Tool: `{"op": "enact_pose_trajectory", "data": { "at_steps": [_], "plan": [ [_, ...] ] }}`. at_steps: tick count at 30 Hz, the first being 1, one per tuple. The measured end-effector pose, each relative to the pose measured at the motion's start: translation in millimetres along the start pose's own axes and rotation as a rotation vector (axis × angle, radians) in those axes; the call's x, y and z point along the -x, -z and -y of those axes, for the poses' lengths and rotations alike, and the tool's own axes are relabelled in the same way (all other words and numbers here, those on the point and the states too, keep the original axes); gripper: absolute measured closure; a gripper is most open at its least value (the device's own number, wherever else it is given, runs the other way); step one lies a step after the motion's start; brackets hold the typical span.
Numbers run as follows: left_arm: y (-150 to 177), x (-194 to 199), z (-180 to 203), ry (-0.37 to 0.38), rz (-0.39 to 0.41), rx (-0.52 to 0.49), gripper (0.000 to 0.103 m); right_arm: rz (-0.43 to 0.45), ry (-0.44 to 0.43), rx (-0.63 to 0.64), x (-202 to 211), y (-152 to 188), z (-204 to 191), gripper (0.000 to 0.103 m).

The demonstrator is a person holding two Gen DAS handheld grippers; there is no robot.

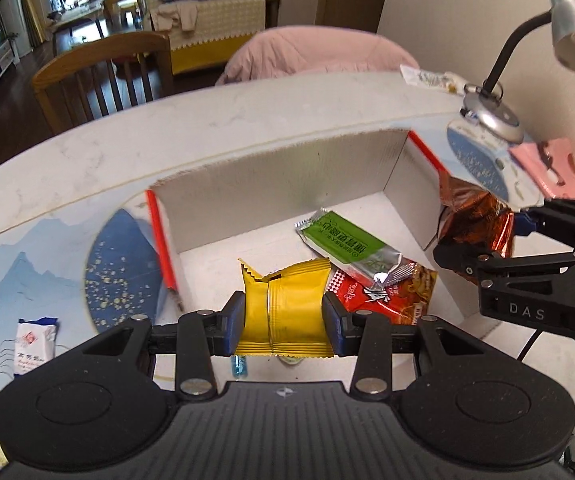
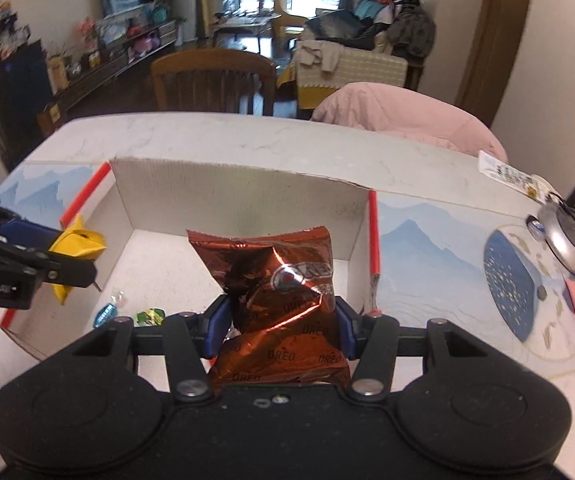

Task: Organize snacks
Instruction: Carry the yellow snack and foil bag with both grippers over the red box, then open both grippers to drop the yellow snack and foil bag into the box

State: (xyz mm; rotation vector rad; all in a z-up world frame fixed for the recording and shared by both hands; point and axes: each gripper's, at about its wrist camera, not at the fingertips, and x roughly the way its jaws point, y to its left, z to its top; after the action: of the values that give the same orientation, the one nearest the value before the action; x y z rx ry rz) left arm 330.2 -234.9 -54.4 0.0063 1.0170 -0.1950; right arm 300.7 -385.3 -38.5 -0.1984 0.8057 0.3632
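Observation:
My left gripper [image 1: 283, 316] is shut on a yellow snack packet [image 1: 287, 312] and holds it over the near edge of the open white cardboard box [image 1: 279, 176]. Inside the box lie a green bar packet [image 1: 347, 246] and a red snack packet [image 1: 391, 292]. My right gripper [image 2: 281, 322] is shut on a copper Oreo packet [image 2: 283, 300], held over the box's right side; it shows in the left wrist view [image 1: 475, 220] at the right wall. The left gripper with the yellow packet [image 2: 75, 244] shows at the left in the right wrist view.
The box floor holds small wrapped candies [image 2: 149, 316]. A white sachet [image 1: 33, 344] lies left of the box. A desk lamp base [image 1: 491, 114], a pink item [image 1: 551, 168] and a white packet [image 1: 427, 76] sit right of it. A wooden chair [image 1: 103, 76] stands beyond the table.

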Motion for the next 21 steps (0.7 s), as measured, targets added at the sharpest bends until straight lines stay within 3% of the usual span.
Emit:
{"op": "enact_pose_trajectory", "data": {
  "at_steps": [8,14,21],
  "plan": [
    [-12.1,-45.6,2.8,0.013,-0.138,0.029,0.062,-0.051,-0.008,0.062,-28.6,-4.5,-2.1,0.051],
    [-16.7,-70.9,11.6,-0.047,-0.223,-0.011,0.062,-0.091,-0.021,0.094,-41.2,-1.5,-5.9,0.051],
    [-15.4,-85.8,17.0,-0.071,-0.267,-0.037,0.062,-0.103,-0.037,0.102,-43.3,2.7,-4.3,0.051]
  ]
}}
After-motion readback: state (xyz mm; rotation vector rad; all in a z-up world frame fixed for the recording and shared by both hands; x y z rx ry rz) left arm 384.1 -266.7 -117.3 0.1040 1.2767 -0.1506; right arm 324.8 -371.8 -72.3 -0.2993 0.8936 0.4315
